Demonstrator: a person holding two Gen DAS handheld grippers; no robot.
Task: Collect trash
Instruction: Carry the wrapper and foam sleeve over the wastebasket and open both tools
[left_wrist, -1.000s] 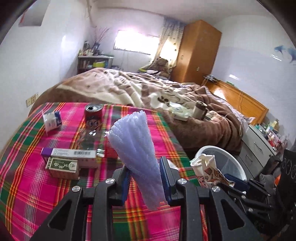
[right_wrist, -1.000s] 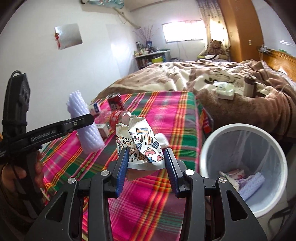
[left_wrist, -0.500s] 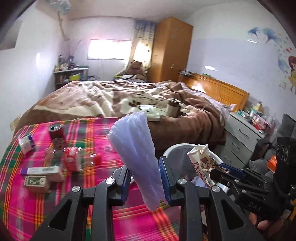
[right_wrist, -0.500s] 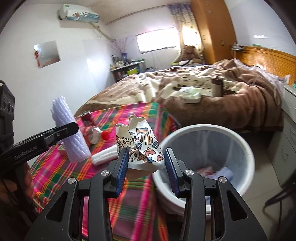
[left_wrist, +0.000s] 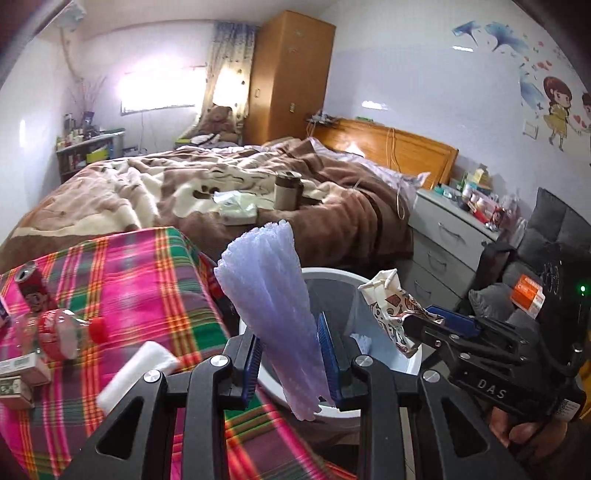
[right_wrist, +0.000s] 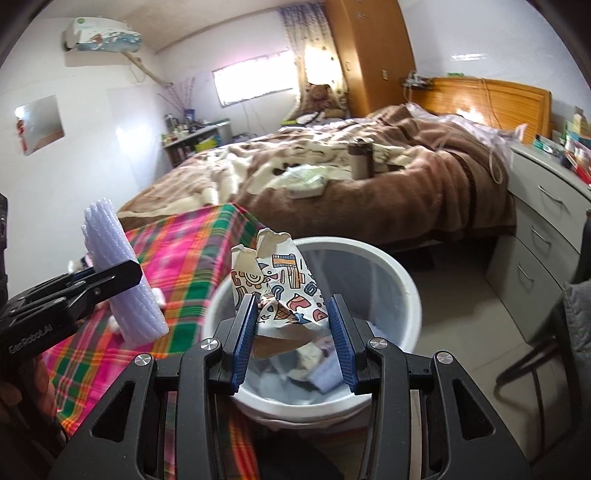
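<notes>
My left gripper (left_wrist: 290, 354) is shut on a pale purple foam net sleeve (left_wrist: 269, 302), held upright at the near rim of the white trash bin (left_wrist: 369, 406); the sleeve also shows in the right wrist view (right_wrist: 118, 273). My right gripper (right_wrist: 291, 325) is shut on a crumpled patterned paper cup (right_wrist: 280, 291), held over the bin's mouth (right_wrist: 399, 273). The bin holds several pieces of trash. The cup and right gripper also show in the left wrist view (left_wrist: 391, 306).
The plaid-covered table (left_wrist: 140, 280) left of the bin carries a red can (left_wrist: 31, 284), a plastic bottle (left_wrist: 62, 332), small boxes (left_wrist: 22, 373) and a white foam piece (left_wrist: 136, 373). A bed (left_wrist: 258, 199) lies behind; grey drawers (right_wrist: 546, 236) stand right.
Both grippers have moved right from over the table to the trash bin, each keeping its item. The cup is now above the bin's opening.
</notes>
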